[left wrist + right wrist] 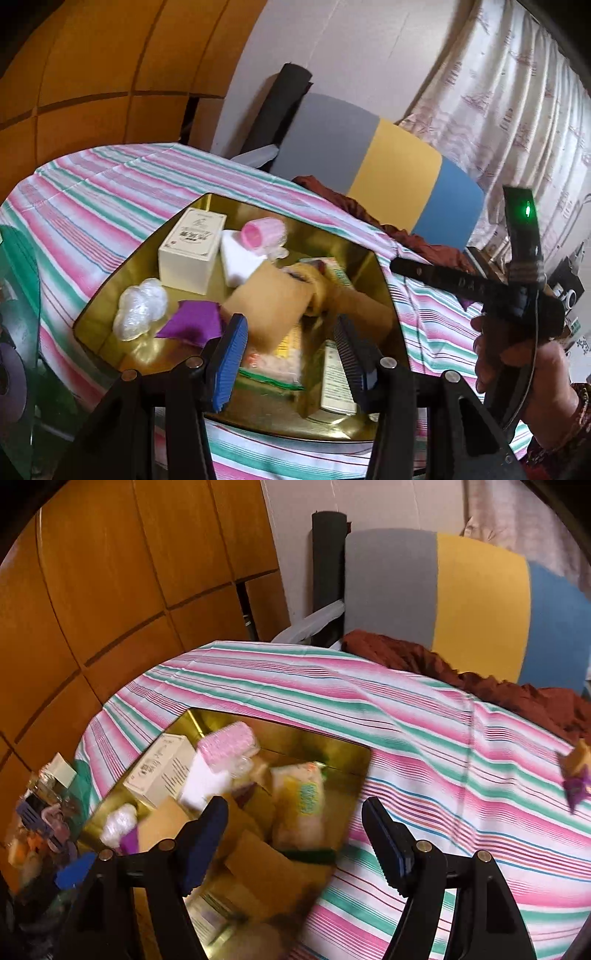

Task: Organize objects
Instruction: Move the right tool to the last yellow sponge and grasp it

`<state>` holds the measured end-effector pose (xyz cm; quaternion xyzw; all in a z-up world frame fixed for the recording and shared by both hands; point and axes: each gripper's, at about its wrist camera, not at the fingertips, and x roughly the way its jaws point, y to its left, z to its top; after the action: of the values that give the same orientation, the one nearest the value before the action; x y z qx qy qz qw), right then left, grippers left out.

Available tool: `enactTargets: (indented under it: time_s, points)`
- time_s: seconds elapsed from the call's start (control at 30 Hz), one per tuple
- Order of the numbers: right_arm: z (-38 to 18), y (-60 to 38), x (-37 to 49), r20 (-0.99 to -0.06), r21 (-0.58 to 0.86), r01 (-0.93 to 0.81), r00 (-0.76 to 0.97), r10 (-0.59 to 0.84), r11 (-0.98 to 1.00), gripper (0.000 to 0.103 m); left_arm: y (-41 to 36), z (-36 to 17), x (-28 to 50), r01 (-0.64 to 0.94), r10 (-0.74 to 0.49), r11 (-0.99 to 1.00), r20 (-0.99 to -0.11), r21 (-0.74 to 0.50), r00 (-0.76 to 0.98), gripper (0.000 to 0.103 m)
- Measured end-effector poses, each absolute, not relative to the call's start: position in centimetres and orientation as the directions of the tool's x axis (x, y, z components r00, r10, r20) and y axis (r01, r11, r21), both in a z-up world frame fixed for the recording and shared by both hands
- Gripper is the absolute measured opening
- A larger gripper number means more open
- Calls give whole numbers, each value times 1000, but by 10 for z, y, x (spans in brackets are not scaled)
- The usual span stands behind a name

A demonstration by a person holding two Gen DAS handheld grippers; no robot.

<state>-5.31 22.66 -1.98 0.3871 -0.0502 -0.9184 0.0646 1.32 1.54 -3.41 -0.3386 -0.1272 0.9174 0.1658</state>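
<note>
A gold tray (369, 258) (332, 753) sits on the striped tablecloth. It holds a cream box (192, 251) (159, 771), a pink roller (258, 232) (229, 746), a white block (240, 262), a clear bubble-like plastic piece (140, 310), a purple cloth (192, 325), tan card (273, 299) and a zip bag (273, 369) (299, 805). My left gripper (291, 354) hangs open over the tray's near side, nothing pressed between its pads. My right gripper (295, 843) is open above the tray's right edge, holding nothing. A small tan and purple object (574, 775) lies on the cloth far right.
The striped cloth (406, 720) covers the table. Behind it stand a grey, yellow and blue cushion (399, 158), a maroon cloth (443, 664) and a wooden cupboard (110, 572). Clutter (40, 812) sits off the table's left. A hand (517, 362) holds the other tool at right.
</note>
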Motion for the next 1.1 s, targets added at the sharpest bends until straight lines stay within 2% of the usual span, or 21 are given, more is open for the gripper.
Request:
enactTargets:
  time_s: [0.43,0.67,0.87,0.97,1.1]
  points:
    - [-57,323,-4,-756,101,-90,-654,-18,-991,76,76,-33,27,-333,451,-893,-607,-304,-654,50]
    - [-77,395,19,-773,24,-216,-623,119,-976,76,113,-23,31,-415,480,-872,-610,-258,-630,50]
    - [-78,487,13,-764,8,-375,-600,236,-927,76,138,-22,35,-464,479,-862,-626,-204,-616,50]
    - [-74,528,0,-767,59,-449,-592,247,-891,76,145,-21,36,-477,466,-863,-629,-167,-622,50]
    - [-72,562,-24,-763,44,-484,-581,284,-874,76,145,-21,30,-467,451,-870,-640,-159,-623,50]
